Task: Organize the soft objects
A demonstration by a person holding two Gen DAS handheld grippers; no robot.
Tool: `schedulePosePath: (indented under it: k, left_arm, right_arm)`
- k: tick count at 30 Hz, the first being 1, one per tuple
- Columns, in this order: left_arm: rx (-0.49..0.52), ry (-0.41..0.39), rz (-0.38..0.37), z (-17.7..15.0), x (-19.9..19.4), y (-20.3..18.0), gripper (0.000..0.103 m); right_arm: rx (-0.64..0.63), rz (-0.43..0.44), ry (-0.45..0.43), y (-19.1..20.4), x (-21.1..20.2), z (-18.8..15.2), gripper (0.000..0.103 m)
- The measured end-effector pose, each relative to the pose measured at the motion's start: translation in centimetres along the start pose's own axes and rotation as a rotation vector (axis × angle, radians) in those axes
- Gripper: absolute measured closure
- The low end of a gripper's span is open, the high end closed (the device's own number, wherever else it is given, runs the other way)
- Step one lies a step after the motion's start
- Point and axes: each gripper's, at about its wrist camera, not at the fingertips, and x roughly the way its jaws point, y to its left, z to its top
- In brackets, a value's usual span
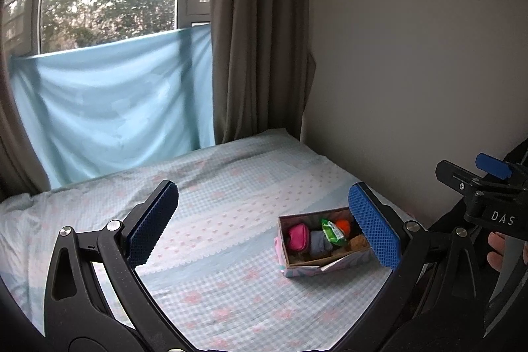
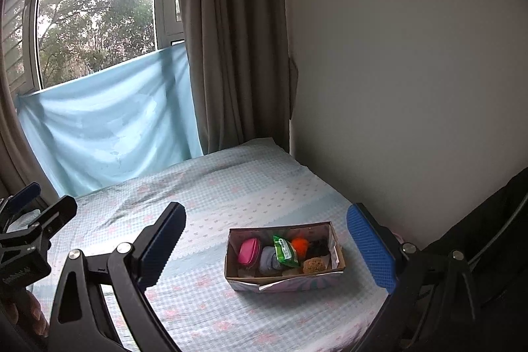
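both grippers, left gripper (image 1: 264,230) and right gripper (image 2: 267,244), are held wide open and empty above the bed (image 2: 231,187). beyond the jaws, apart from them, an open box (image 2: 283,281) is seen holding small soft items packed side by side.

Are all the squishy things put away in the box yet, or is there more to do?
Looks nearly done. The box on the bed already holds the pink pouch, green packet, orange puff and more. Nothing is in hand: the left gripper and right gripper are both open. No loose items show on the bed.
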Motion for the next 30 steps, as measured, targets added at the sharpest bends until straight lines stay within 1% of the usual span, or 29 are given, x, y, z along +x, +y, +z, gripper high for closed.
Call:
schedulePosePath:
  k: [10,15,20,30]
  left_arm:
    - [-0.008,-0.008,0.015,0.07,0.14,0.26,0.000]
    - [-0.014,-0.010,0.009,0.11,0.22,0.46,0.000]
    - [-0.015,-0.027,0.023,0.25,-0.07,0.56,0.000]
    - [0.006,-0.039,0.029,0.38,0.02,0.30,0.000]
  right_arm:
    - [0.000,-0.003,0.001,0.25,-0.18,0.28,0.006]
    - [0.011,-0.010,0.001,0.08,-0.16,0.18,0.006]
    - [0.020,-0.012,0.002,-0.06,-0.02,0.13,0.006]
    - [0.021,-0.026,-0.003,0.08,-0.17,0.29,0.006]
